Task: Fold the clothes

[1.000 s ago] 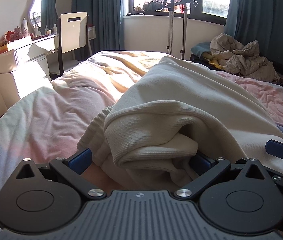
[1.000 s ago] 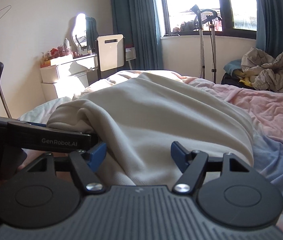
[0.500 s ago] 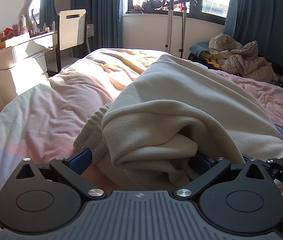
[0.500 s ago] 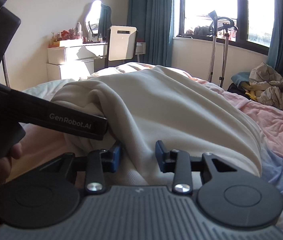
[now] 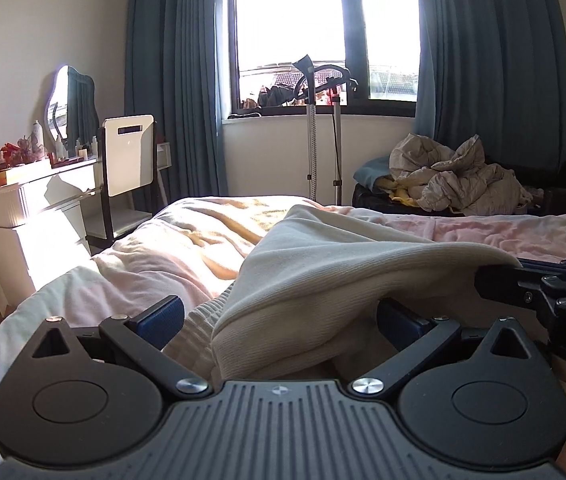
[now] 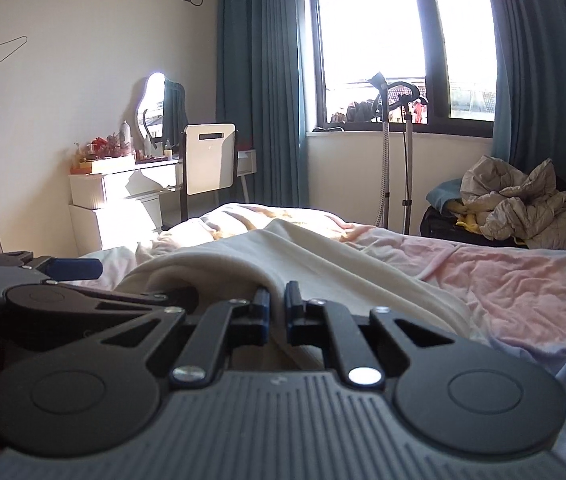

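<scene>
Between my right gripper's [image 6: 278, 314] blue pads I have a thin fold of the cream knit garment [image 6: 323, 268] pinched tight, the jaws drawn nearly together on the cloth. My left gripper [image 5: 279, 318] stands with its fingers wide apart; a thick bunch of the same garment, ribbed hem included, fills the space between them. It bulges against the right-hand pad, but the left pad sits just clear of the fabric, so I read no firm clamp there. From the left wrist view, the right gripper shows at the right edge, meeting the garment's raised edge, which stretches as a ridge between the two tools. Beyond my fingers the rest of the garment slopes down and lies spread over the bed [image 6: 523, 280], whose cover is pink and pale blue and creased. Farther off on the left stand a white dresser [image 5: 35, 208] crowded with bottles, a wavy mirror [image 5: 69, 104] and a white-backed chair [image 5: 129, 156]. Past the foot of the bed a garment steamer [image 5: 313, 128] stands under the window [image 5: 323, 32], framed by teal curtains [image 5: 171, 80], and a heap of crumpled beige clothing [image 5: 455, 184] lies to the right.
</scene>
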{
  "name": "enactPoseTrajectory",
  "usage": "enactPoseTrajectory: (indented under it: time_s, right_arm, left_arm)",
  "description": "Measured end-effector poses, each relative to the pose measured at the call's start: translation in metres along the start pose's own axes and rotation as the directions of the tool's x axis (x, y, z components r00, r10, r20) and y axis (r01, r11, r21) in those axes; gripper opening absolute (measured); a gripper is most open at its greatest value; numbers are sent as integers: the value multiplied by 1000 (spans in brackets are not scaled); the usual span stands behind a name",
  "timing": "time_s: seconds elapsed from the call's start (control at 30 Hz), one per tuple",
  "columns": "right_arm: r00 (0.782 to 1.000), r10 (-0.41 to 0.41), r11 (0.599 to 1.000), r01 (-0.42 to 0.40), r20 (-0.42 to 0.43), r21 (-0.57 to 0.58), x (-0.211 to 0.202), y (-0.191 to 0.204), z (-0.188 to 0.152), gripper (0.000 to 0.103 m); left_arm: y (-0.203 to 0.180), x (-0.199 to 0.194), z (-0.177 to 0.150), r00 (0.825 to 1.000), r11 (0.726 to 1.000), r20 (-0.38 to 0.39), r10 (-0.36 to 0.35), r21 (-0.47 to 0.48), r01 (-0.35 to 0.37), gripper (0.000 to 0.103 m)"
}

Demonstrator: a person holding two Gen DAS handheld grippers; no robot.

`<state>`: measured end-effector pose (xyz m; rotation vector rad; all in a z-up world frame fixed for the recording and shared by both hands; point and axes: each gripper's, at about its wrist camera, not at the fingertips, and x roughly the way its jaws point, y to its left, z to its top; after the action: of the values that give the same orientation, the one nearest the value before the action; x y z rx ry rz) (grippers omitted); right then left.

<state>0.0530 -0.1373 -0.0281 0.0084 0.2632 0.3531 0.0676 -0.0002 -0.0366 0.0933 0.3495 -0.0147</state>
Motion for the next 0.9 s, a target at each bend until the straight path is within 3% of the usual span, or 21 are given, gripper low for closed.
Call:
enactPoseTrajectory:
  time_s: [0.13, 0.17, 0.27, 0.33, 0.43, 0.47, 0.53, 0.6, 0.7, 0.77, 0.8, 0.87, 0.9]
  right_arm:
    - [1000, 3, 1000, -3, 17, 5, -3, -2, 2, 8]
    - [1000, 5, 1000, -6, 21, 8, -4, -3, 3, 8]
    - [1000, 4, 1000, -4, 19, 7, -4, -3, 1, 8]
    - [1000, 3, 1000, -3, 10, -4, -3, -2, -2, 8]
    - [1000, -22, 998, 21, -20, -53, 2, 3, -14, 17]
    - [998, -41, 996, 38, -37, -77, 4, 6, -20, 31]
    - [993, -87, 991, 77, -86, -114, 8, 8, -32, 44]
    - [981, -141, 984, 124, -137, -127, 13, 3, -41, 44]
    - [951, -245, 968, 228, -187, -104, 14, -11, -49, 44]
    - [945, -263, 964, 263, -194, -22, 8, -25, -50, 44]
    - [945, -265, 962, 273, -191, 19, 5, -30, -49, 44]
    - [946, -276, 952, 293, -169, 90, -4, -39, -48, 23]
    - [948, -280, 950, 297, -154, 97, -7, -39, -46, 21]
  left_arm:
    - [-15, 6, -2, 999, 996, 28, 16, 87, -18, 103]
    - [-15, 11, -2, 998, 994, 24, 52, 93, -54, 103]
    - [4, 32, -1, 992, 993, -55, 112, -16, -114, 103]
    - [22, 45, -3, 988, 986, -117, 102, -122, -117, 103]
    - [45, 58, -4, 974, 958, -152, 167, -209, -197, 103]
    - [51, 59, -3, 975, 950, -142, 171, -238, -202, 102]
    - [60, 60, 0, 977, 939, -123, 174, -278, -203, 99]
    - [65, 62, 2, 981, 937, -103, 162, -297, -186, 88]
    - [69, 61, 7, 992, 933, -78, 96, -340, -117, 45]
    - [71, 55, 11, 997, 930, -46, 59, -360, -71, 26]
    - [71, 52, 14, 999, 930, -27, 42, -365, -49, 20]
    - [72, 46, 19, 1000, 930, 12, 21, -368, -15, 20]
    - [73, 44, 21, 999, 930, 30, 18, -366, -5, 20]
